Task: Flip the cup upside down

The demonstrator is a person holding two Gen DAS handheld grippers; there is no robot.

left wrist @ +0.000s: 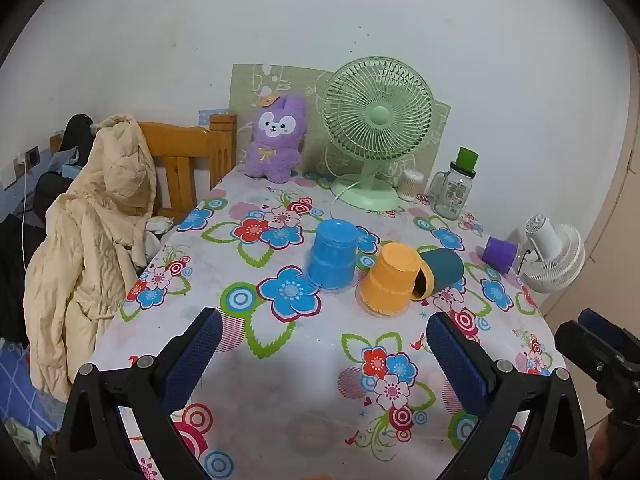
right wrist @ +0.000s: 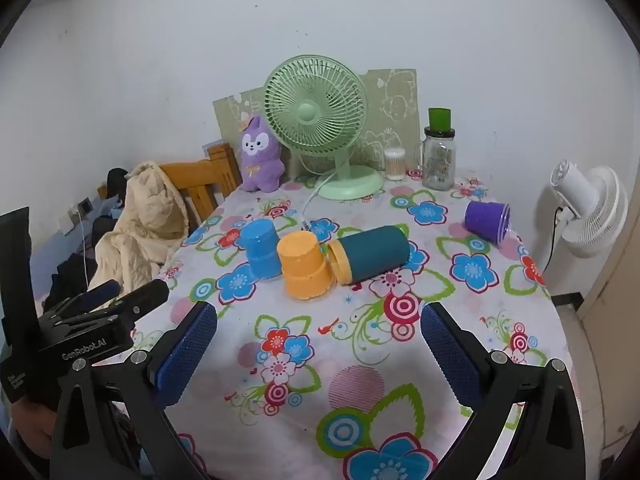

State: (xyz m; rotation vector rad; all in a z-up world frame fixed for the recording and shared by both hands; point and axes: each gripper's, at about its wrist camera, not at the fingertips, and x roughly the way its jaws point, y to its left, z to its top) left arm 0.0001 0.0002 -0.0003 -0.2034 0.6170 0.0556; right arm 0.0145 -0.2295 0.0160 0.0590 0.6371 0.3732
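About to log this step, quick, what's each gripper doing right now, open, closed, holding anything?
Left gripper: open, holding nothing, above the tablecloth.
Right gripper: open, holding nothing, above the tablecloth.

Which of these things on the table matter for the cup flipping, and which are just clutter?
Job: blue cup and orange cup, both upside down; teal cup and purple cup, both on their sides; left tool and right tool, both open.

Clutter: green fan, plush, jar, white fan, coat.
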